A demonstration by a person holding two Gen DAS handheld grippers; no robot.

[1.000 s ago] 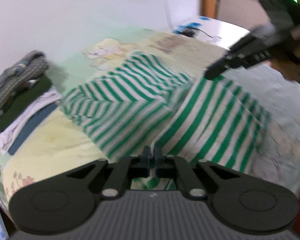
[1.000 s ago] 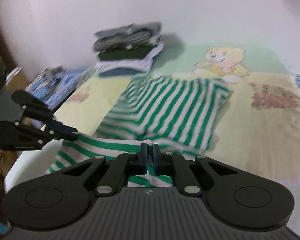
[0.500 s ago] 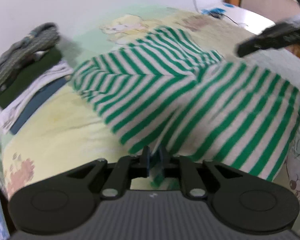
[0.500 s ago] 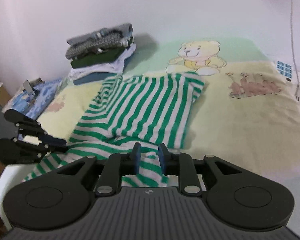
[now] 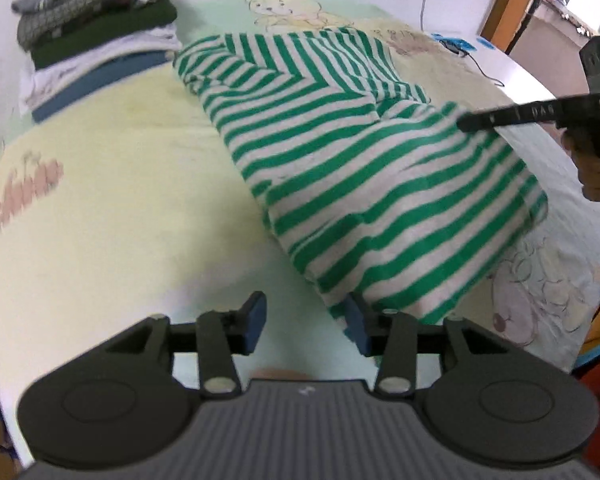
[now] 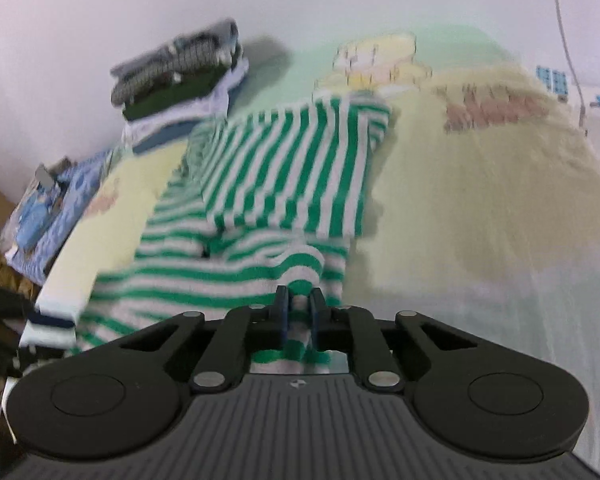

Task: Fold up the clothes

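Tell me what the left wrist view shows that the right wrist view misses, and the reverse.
Left wrist only: the left gripper, jaws just opening, empty beside the striped shirt's corner, and the hand holding the right gripper. Right wrist only: that gripper pinching a fold of shirt, and blue patterned fabric off the bed's edge. Both: the shirt, the folded clothes stack and the bear bedsheet.

Green-and-white striped shirt (image 5: pixel 352 152), partly folded and rumpled, lies diagonally across frame centre, near corner raised.
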